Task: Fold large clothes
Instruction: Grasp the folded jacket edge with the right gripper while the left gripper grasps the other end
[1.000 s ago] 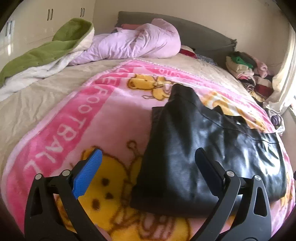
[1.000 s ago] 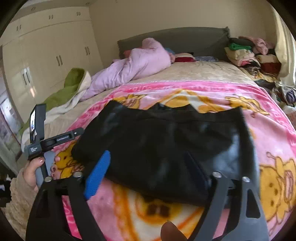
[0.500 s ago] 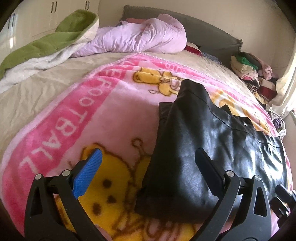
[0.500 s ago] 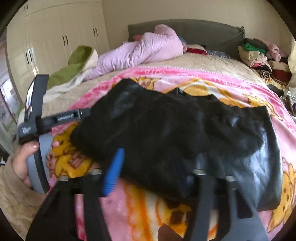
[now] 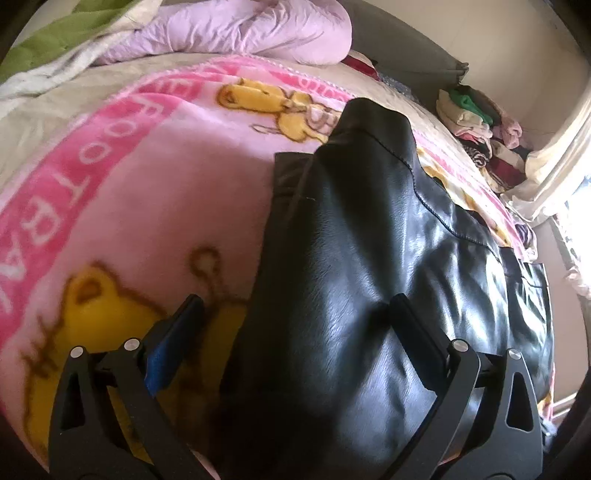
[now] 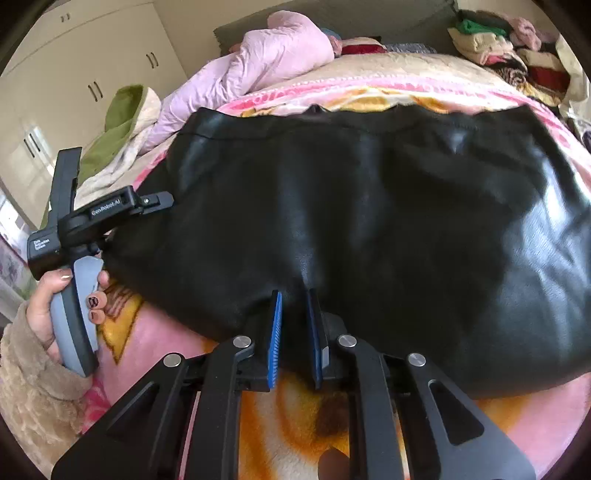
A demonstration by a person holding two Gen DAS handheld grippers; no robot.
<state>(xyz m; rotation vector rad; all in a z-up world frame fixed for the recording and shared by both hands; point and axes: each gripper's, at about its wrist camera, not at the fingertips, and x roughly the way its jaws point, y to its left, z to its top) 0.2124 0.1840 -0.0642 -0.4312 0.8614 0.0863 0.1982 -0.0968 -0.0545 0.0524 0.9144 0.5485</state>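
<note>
Spread over the bed, a pink cartoon-bear fleece blanket (image 5: 122,192) is carrying a black glossy leather garment (image 6: 369,221). Right gripper (image 6: 295,295), its jaws just closing, is pinching its near hem; left gripper (image 5: 295,310) is straddling its end, jaws wide.

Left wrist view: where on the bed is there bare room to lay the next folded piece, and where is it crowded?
Free: the pink blanket left of the black garment, up to the lilac duvet, and the beige sheet beyond its edge. Crowded: the far right corner, with the stacked clothes, and the head of the bed under the duvet.
</note>
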